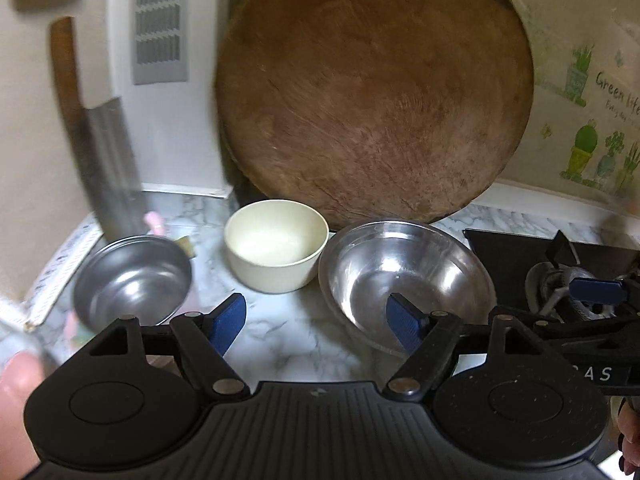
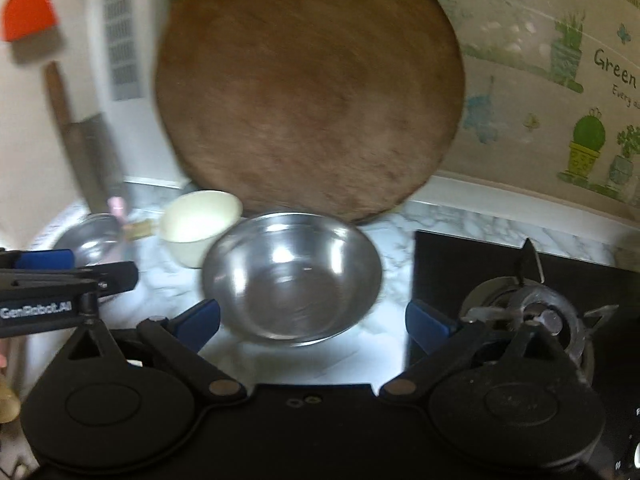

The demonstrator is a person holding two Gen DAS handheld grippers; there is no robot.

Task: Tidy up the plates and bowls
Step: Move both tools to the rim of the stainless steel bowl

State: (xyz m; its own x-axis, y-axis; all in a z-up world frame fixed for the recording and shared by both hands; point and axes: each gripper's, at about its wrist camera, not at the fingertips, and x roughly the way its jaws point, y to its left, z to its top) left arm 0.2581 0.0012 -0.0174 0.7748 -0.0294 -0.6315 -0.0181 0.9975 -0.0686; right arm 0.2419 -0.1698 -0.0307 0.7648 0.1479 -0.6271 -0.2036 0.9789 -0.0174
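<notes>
Three bowls stand in a row on the marble counter (image 1: 304,340): a small steel bowl (image 1: 132,276) on the left, a cream bowl (image 1: 276,244) in the middle and a large steel bowl (image 1: 404,276) on the right. My left gripper (image 1: 318,322) is open over bare counter in front of the cream bowl, and its right fingertip overlaps the large bowl's near rim. My right gripper (image 2: 314,320) is open wide. The near part of the large steel bowl (image 2: 292,276) lies between its fingers without touching the pads. The cream bowl (image 2: 200,224) sits behind it to the left.
A round wooden chopping board (image 1: 376,92) leans on the back wall behind the bowls. A cleaver (image 1: 108,168) stands at the left wall. A black gas stove (image 2: 520,312) with a burner is at the right. A thumb (image 1: 18,400) shows at the lower left.
</notes>
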